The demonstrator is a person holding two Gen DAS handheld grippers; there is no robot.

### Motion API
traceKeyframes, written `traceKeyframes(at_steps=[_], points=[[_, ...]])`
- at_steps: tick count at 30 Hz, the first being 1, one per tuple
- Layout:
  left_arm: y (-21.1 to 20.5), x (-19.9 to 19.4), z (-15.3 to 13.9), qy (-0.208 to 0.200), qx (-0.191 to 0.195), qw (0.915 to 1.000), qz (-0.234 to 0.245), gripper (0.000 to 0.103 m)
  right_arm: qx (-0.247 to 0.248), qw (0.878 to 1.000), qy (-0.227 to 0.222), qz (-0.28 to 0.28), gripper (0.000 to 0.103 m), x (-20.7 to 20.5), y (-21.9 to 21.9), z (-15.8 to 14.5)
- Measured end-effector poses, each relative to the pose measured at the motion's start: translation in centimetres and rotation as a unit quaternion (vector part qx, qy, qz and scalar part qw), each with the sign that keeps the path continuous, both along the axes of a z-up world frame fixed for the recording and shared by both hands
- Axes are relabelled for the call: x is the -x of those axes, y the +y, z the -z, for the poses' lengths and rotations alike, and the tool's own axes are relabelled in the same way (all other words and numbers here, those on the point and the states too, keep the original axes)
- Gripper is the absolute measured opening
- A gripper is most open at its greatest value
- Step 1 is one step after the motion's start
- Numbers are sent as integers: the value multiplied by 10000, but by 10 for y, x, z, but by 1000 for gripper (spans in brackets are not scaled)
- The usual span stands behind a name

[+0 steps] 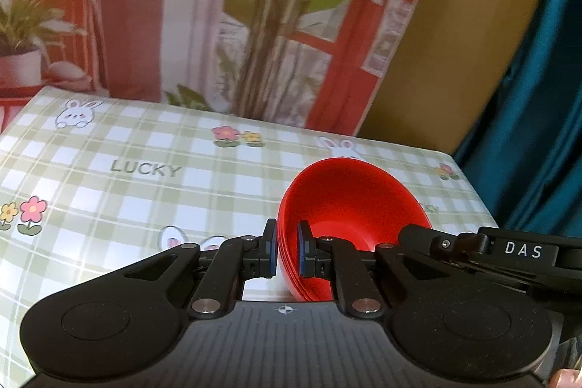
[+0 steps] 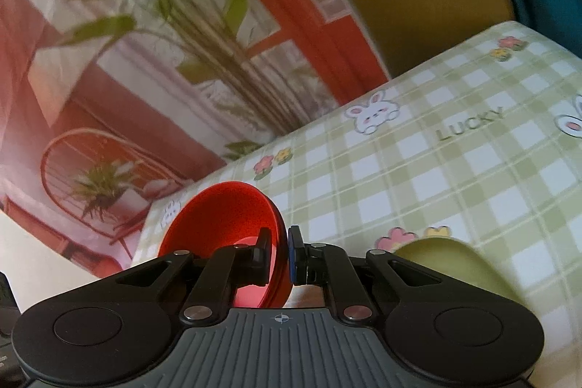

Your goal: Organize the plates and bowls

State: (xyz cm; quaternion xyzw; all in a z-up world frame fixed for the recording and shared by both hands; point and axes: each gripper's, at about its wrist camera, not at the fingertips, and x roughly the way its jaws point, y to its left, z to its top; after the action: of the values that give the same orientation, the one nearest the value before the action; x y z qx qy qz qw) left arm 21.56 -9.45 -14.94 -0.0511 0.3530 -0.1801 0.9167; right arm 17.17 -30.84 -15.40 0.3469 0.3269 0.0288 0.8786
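Observation:
In the left wrist view my left gripper is shut on the rim of a stack of red bowls, tilted, above the checked tablecloth. The right gripper's black body lies just beyond the bowls on the right. In the right wrist view my right gripper is shut on the rim of a red bowl, tilted with its opening toward the left. A pale green plate or bowl lies on the cloth just right of the right gripper, partly hidden by it.
A printed backdrop with plants and red frames stands behind the table. The table's far edge and right edge are close. A teal curtain hangs at the right.

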Motion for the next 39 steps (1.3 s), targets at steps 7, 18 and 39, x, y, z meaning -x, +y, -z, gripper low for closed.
traceKeyframes(at_steps=[7, 18, 39], points=[[-38, 19, -4, -3, 45, 9994, 335, 12, -209, 9993, -138, 283, 9, 33, -48, -2], [-71, 40, 14, 225, -60, 9974, 688, 13, -236, 9987, 27, 444, 10, 71, -81, 18], [-68, 47, 51, 629, -319, 9948, 728, 13, 435, 9985, 200, 271, 10, 80, -62, 37]])
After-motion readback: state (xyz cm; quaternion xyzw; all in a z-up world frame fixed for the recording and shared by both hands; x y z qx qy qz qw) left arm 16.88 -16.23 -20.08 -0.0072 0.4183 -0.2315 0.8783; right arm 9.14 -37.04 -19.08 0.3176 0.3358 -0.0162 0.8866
